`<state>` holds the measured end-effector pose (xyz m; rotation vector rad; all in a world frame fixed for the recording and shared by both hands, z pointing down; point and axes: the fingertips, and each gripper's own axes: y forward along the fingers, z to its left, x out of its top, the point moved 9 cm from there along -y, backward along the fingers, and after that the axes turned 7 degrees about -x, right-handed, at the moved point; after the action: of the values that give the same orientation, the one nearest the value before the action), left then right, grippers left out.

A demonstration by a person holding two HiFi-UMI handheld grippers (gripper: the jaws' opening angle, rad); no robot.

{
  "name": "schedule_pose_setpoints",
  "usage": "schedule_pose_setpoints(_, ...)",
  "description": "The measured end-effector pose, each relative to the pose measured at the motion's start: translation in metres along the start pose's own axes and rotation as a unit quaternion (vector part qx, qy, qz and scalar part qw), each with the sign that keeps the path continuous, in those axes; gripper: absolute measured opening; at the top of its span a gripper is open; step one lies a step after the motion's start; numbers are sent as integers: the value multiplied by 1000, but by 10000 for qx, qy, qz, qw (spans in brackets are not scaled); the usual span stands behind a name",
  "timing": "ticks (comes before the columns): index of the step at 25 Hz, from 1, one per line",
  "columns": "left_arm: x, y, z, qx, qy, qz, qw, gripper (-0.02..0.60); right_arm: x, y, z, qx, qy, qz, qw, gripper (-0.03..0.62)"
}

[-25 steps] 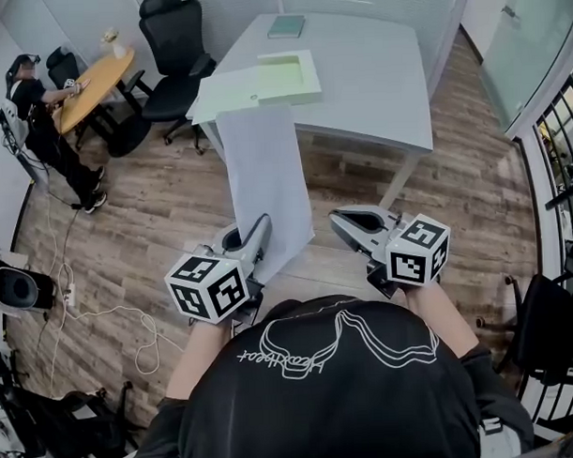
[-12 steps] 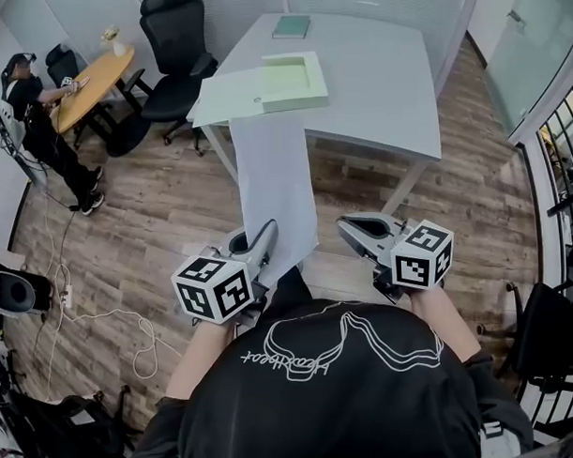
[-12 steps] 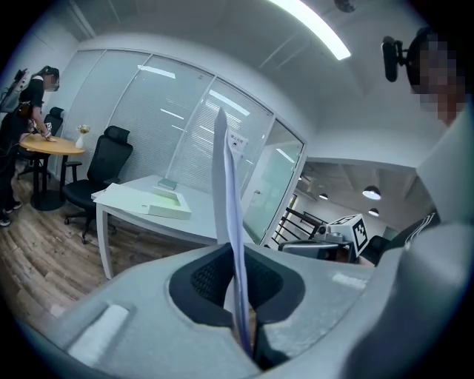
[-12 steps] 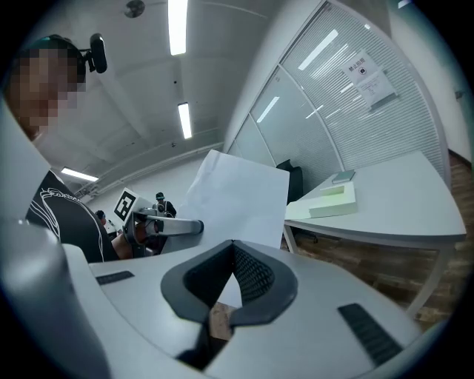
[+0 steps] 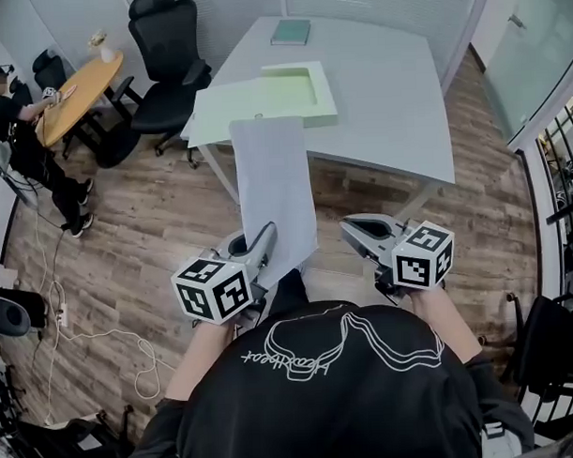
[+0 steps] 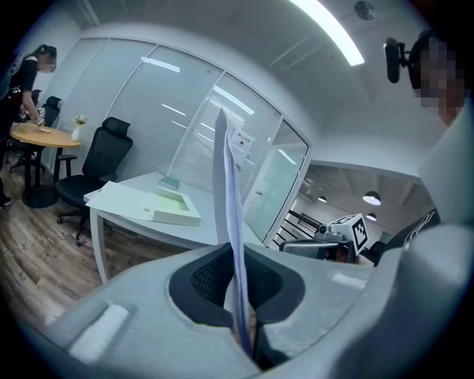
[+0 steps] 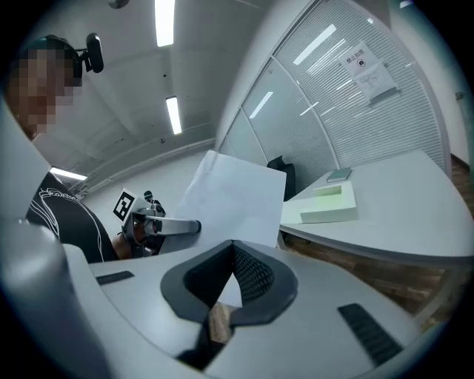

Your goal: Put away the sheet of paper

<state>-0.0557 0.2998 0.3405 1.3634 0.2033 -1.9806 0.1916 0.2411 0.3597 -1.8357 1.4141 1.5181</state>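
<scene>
We pinched the sheet of paper (image 5: 274, 182) by its near end in the left gripper (image 5: 264, 235), aimed at the open box (image 5: 296, 85) (right gripper (image 5: 354, 226) jaws together, empty).

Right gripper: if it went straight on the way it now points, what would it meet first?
Probably the sheet that the left gripper holds up: it fills the middle of the right gripper view. Depth is unclear, so the right gripper might pass its edge and go on toward the table.
</scene>
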Motion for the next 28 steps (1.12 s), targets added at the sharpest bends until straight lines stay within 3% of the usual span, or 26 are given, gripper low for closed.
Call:
schedule_pose_setpoints(7, 66, 42, 103, -16, -208, 308, 9993, 11, 54, 92, -53, -21, 401, 61, 9992, 9)
schedule_pose_setpoints(16, 149, 85, 229, -81, -362, 340, 9987, 11, 129, 205, -116, -279, 675, 75, 9973, 9)
schedule_pose_setpoints(22, 175, 98, 276, -133, -382, 343, 9986, 11, 152, 238, -124, -286, 649, 16, 9975, 9)
schedule_pose_setpoints(28, 188, 109, 297, -11, -402, 403, 9984, 11, 152, 242, -145, -404, 834, -1, 9957, 9)
